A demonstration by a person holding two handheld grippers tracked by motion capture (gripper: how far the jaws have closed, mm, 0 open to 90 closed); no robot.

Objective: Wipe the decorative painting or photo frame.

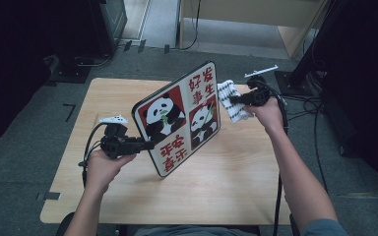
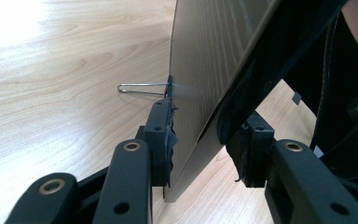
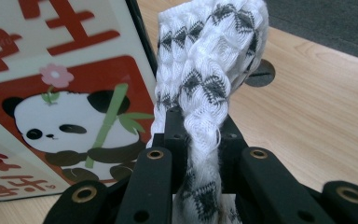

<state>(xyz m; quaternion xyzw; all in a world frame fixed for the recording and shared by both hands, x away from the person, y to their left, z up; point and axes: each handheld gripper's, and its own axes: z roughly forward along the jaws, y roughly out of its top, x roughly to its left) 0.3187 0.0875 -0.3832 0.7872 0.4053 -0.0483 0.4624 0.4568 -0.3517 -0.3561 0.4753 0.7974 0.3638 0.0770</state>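
The left tongs (image 1: pixel 145 144) are clamping the tilted, panda-printed rectangular tray (image 1: pixel 179 118) above the wooden surface (image 1: pixel 226 172), while the right tongs (image 1: pixel 231 101) are gripping a white-and-grey knitted cloth (image 1: pixel 231 98) beside its upper edge.

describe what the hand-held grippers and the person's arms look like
Both are black: the left hand-held gripper and right hand-held gripper have linked jaws with brass-coloured pivot rings, a pale plate on top and a black cable trailing back. The forearms are bare, with a grey-blue sleeve at the right elbow.

surface: light wooden table (image 1: pixel 256 172) | resting on it: lower corner of panda tray (image 1: pixel 177 120)
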